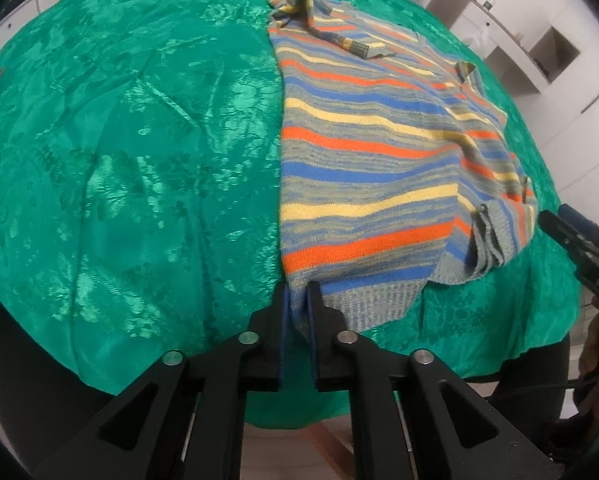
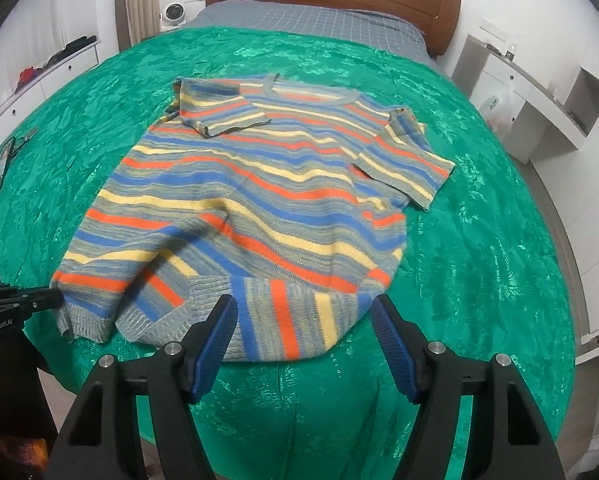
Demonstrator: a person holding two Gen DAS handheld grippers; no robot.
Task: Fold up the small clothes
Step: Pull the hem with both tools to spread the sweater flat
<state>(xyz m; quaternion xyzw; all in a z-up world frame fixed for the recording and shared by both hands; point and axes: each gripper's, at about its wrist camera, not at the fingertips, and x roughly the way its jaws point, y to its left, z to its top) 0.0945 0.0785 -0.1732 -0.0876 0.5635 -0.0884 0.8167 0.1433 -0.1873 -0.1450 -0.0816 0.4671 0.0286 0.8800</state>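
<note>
Pinching the striped sweater [image 1: 363, 168] hem corner between my left gripper [image 1: 297, 300] fingers keeps it anchored; my right gripper [image 2: 303, 344] hangs spread just before the turned-up hem, ready to fold.

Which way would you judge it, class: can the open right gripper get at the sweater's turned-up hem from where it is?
Probably yes: the right gripper stands open just before the turned-up hem, with nothing between.
</note>
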